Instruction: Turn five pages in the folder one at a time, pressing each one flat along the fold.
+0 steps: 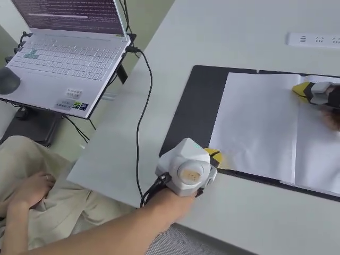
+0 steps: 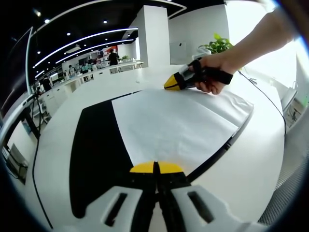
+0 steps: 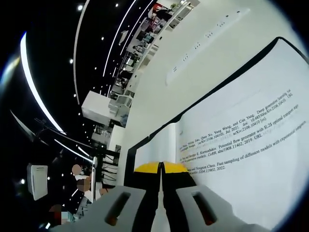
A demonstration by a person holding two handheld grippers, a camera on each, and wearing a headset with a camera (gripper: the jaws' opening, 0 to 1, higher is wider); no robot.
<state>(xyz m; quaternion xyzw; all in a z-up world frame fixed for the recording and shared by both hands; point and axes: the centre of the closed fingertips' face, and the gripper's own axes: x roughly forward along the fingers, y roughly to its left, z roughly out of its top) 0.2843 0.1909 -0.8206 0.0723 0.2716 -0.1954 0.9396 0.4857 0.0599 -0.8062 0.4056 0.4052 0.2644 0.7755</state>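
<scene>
A black folder (image 1: 194, 111) lies open on the white table with a blank white page (image 1: 260, 125) turned onto its left side. My left gripper (image 1: 214, 156) is shut, its yellow tips resting at the near left corner of that page (image 2: 169, 121). My right gripper (image 1: 300, 89) is also shut and sits on the page's far part close to the fold (image 1: 296, 133); in the left gripper view a hand holds the right gripper (image 2: 173, 83). In the right gripper view the shut tips (image 3: 161, 167) touch the paper beside a printed page (image 3: 241, 145).
An open laptop (image 1: 64, 58) stands on a raised stand at the far left, and a black cable (image 1: 142, 106) runs from it along the table's left edge. A white power strip (image 1: 313, 39) lies beyond the folder. A person's lap (image 1: 32, 202) is at lower left.
</scene>
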